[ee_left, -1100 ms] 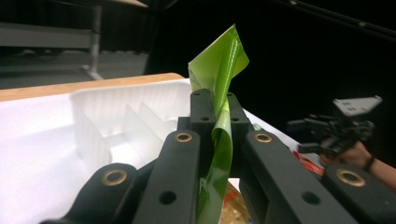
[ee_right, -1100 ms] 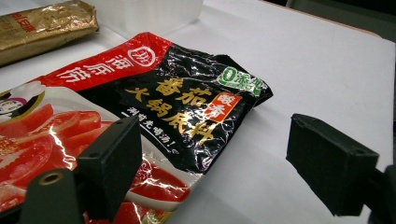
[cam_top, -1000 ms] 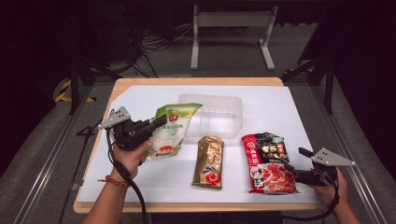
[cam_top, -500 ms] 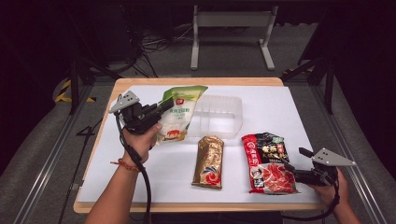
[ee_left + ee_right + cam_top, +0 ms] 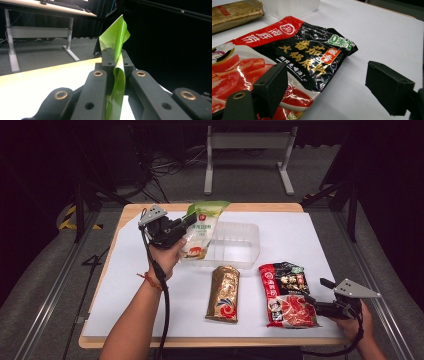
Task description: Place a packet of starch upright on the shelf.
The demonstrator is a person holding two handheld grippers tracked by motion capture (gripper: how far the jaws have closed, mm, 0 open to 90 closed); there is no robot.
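White-covered worktop (image 5: 300,240) carries everything. Clear plastic tray (image 5: 235,242) sits near its far middle, taken as landmark. Red-and-black sauce pouch (image 5: 287,295) lies flat, near-right of the tray; gold packet (image 5: 224,292) flat, just on the tray's near side. Green-topped bag (image 5: 200,227) is lifted off the worktop at the tray's left end, overlapping its edge. Left claw (image 5: 187,222) pinches that bag's green edge. Right claw (image 5: 312,304) is spread, one jaw over the pouch's corner.
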